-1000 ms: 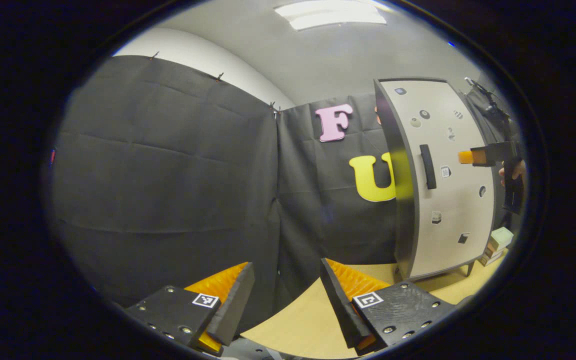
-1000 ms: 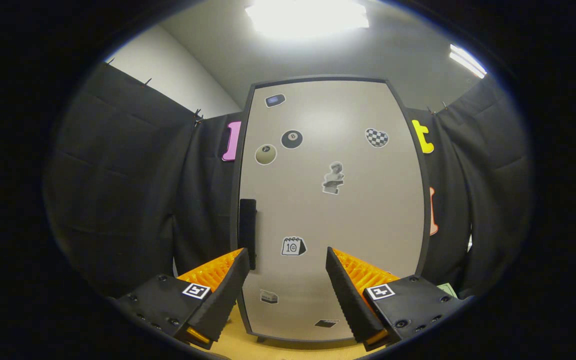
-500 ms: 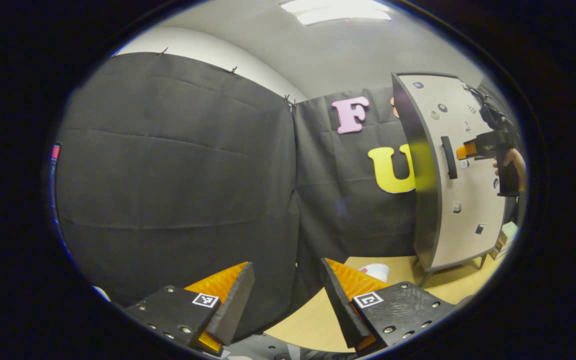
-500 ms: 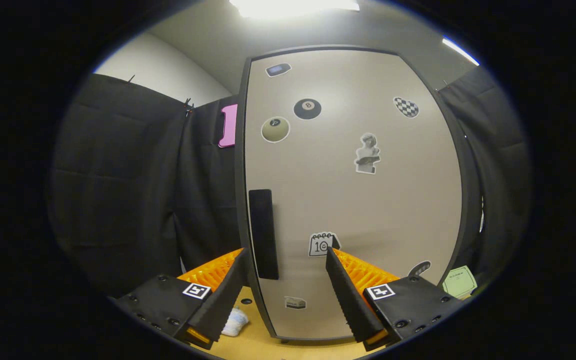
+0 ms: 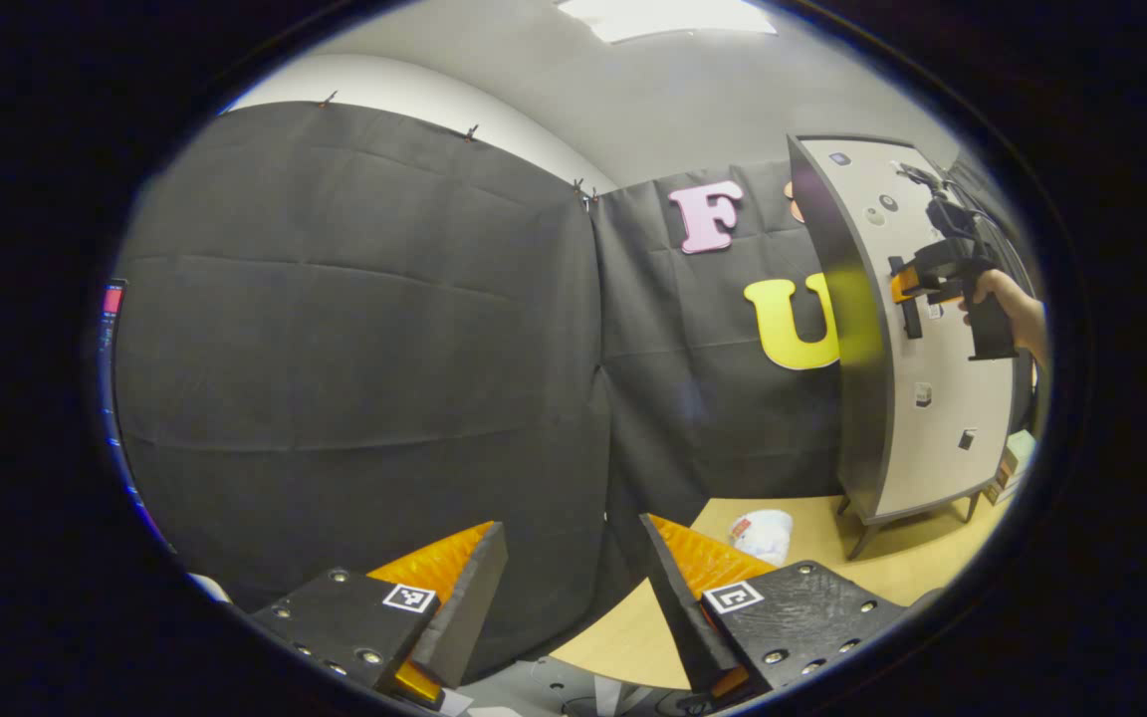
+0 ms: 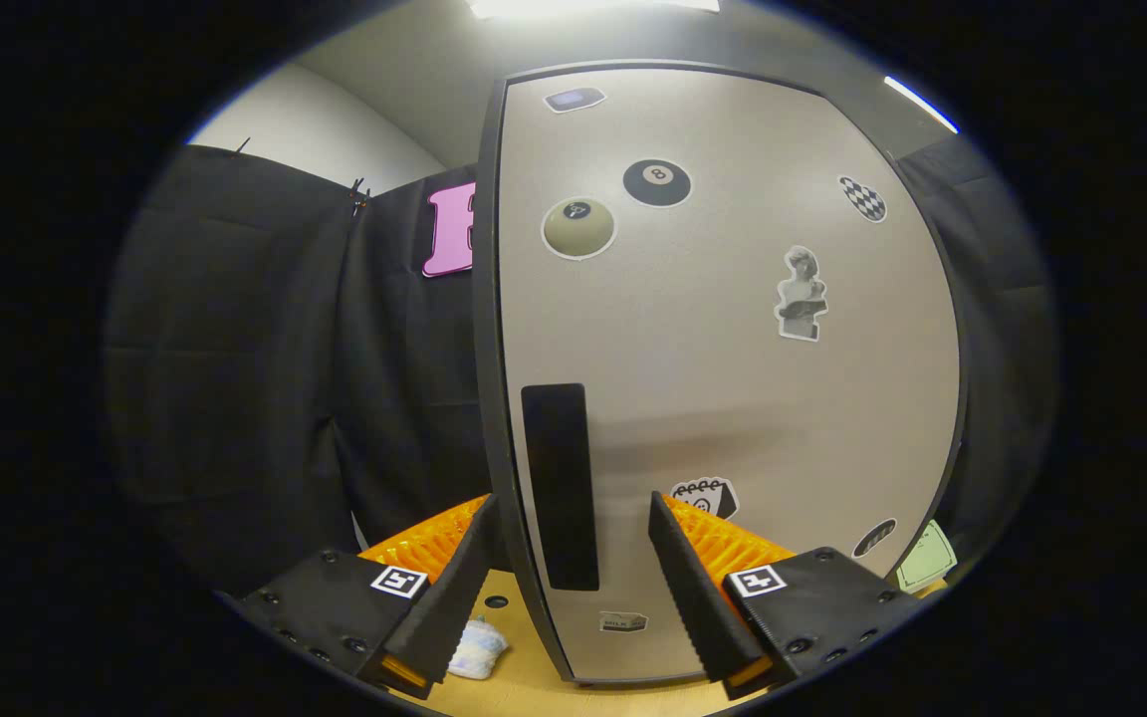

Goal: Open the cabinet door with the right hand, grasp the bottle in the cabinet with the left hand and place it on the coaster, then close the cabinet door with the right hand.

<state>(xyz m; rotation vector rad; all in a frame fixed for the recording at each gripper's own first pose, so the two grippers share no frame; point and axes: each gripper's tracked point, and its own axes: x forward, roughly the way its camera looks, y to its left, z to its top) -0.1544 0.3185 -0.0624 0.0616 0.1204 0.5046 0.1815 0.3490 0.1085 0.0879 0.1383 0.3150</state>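
The cabinet (image 5: 932, 398) stands on short legs at the right of the left gripper view, its beige stickered door (image 6: 733, 378) shut, so its inside is hidden. In the right gripper view the door's black vertical handle (image 6: 559, 488) rises between the two fingers of my right gripper (image 6: 569, 558), which is open and close to the door. From the left gripper view that right gripper (image 5: 902, 289), held by a hand (image 5: 1007, 304), sits at the handle (image 5: 914, 324). My left gripper (image 5: 573, 588) is open, holds nothing, and faces the black cloth wall well to the cabinet's left.
A wooden table (image 5: 832, 568) carries the cabinet. A white crumpled thing (image 5: 763, 533) lies on it left of the cabinet's feet, white crumpled thing (image 6: 474, 647) low in the right gripper view. A pale green box (image 6: 922, 558) sits to the cabinet's right.
My right gripper has closed in on the door, and the handle now stands between its fingers. The left gripper has drawn back a little, bringing the white thing into view.
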